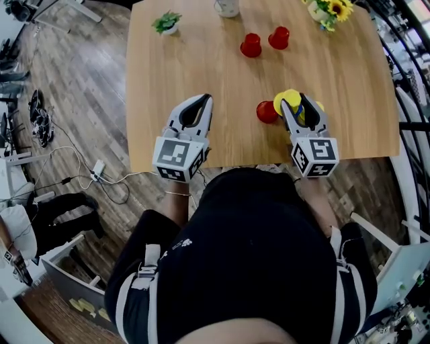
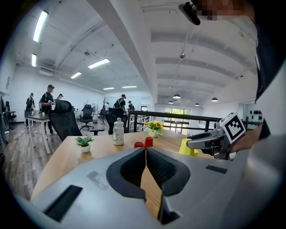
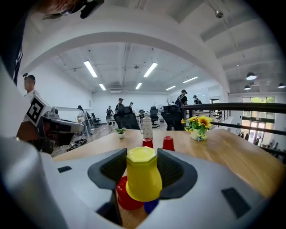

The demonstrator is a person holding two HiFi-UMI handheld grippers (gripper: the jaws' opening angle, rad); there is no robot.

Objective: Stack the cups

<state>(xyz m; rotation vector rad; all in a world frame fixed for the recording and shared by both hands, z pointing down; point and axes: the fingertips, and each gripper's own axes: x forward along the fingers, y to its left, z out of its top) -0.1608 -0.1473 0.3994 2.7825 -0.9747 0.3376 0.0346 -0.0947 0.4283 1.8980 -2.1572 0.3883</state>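
Observation:
An upside-down yellow cup (image 3: 143, 172) sits between the pads of my right gripper (image 3: 142, 154), which is shut on it. In the head view this gripper (image 1: 295, 104) holds the yellow cup (image 1: 290, 98) over the table's near right part. A red cup (image 1: 267, 111) stands just left of it. Under the yellow cup the right gripper view shows that red cup (image 3: 124, 196) and a bit of a blue cup (image 3: 151, 206). Two more red cups (image 1: 250, 46) (image 1: 279, 37) stand farther back. My left gripper (image 1: 205, 99) hovers shut and empty over the near table edge.
The wooden table (image 1: 195, 60) has a small potted plant (image 1: 166, 22), a white bottle (image 1: 227, 7) and a pot of sunflowers (image 1: 329, 10) along its far edge. Cables (image 1: 101, 171) lie on the floor to the left. Office chairs and people are far behind.

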